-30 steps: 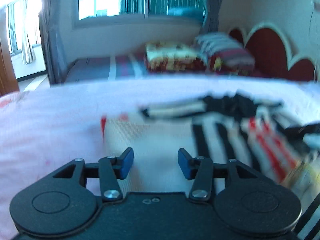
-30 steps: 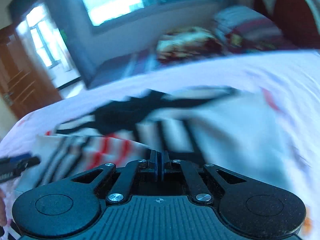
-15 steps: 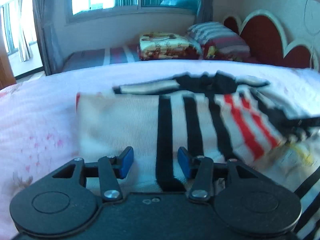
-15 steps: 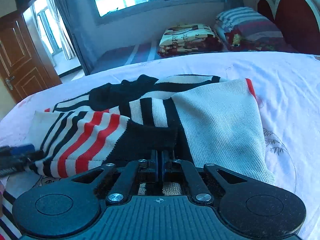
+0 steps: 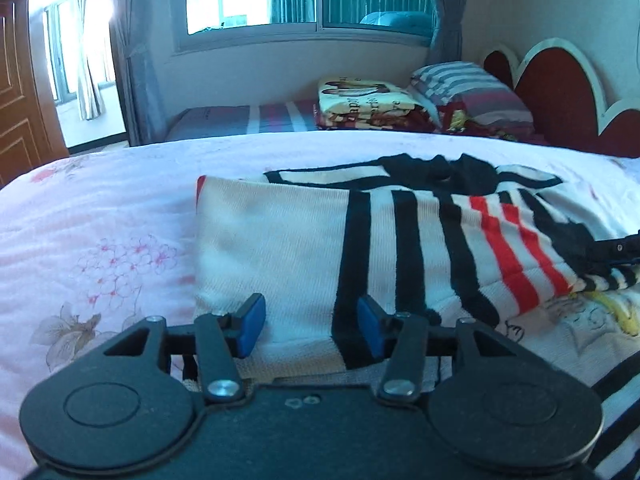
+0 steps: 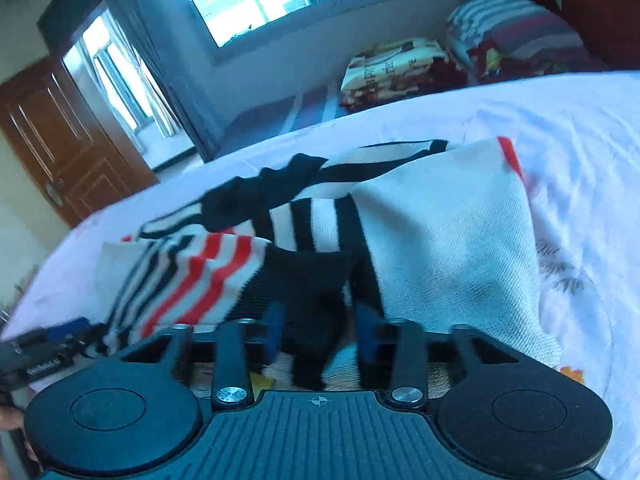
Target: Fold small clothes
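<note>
A small cream knit sweater (image 5: 304, 248) with black and red stripes lies on the bed, one sleeve folded across its body. It also shows in the right wrist view (image 6: 448, 240). My left gripper (image 5: 311, 326) is open and empty, its blue pads just above the sweater's near hem. My right gripper (image 6: 320, 330) is open over the black cuff (image 6: 304, 276) of the striped sleeve. The right gripper's tip (image 5: 618, 246) shows at the right edge of the left wrist view.
The pink flowered bedsheet (image 5: 100, 216) spreads around the sweater. A second printed garment (image 5: 580, 320) lies under the sweater's near right side. Folded blankets and a striped pillow (image 5: 472, 88) lie behind, by the red headboard (image 5: 560, 92). A wooden door (image 6: 60, 144) stands left.
My right gripper has opened and let go of the sleeve cuff, which now lies on the sweater. The left gripper stays open at the hem.
</note>
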A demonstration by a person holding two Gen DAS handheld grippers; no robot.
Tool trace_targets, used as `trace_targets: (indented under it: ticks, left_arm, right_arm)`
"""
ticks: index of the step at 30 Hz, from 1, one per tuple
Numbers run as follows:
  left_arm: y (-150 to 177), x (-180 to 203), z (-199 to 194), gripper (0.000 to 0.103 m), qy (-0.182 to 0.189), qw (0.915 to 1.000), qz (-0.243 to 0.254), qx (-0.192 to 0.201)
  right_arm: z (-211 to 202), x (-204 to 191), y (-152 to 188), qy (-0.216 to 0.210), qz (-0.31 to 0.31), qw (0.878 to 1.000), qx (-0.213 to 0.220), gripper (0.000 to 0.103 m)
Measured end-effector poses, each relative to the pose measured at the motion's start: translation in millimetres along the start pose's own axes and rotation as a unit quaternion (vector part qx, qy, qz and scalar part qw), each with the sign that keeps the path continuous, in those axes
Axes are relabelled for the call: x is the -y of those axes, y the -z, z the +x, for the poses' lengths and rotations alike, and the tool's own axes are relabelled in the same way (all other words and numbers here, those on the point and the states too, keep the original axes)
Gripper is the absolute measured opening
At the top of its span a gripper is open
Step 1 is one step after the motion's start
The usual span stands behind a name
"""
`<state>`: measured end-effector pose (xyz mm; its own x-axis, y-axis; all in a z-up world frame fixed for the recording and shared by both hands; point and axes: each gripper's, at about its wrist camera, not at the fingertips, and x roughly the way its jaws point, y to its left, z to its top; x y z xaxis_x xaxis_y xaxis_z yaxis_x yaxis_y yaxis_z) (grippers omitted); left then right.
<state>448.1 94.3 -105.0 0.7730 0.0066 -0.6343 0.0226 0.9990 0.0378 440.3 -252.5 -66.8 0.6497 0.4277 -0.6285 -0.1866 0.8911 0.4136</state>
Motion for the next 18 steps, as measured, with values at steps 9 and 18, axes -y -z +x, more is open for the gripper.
trace_targets:
  ticks: [9, 18]
  left_arm:
    - [-1.7, 0.5, -3.5, 0.049, -0.014, 0.9996, -0.024, 0.000]
    - [-8.9, 25.0, -16.3, 0.051, -0.016, 0.9995, 0.021, 0.019]
  right_arm:
    - [-13.6, 5.2, 5.5, -0.030, -0.022, 0.999, -0.007, 0.004]
    - [-26.0, 2.1, 1.3, 0.000, -0.033, 0.999, 0.037, 0.005]
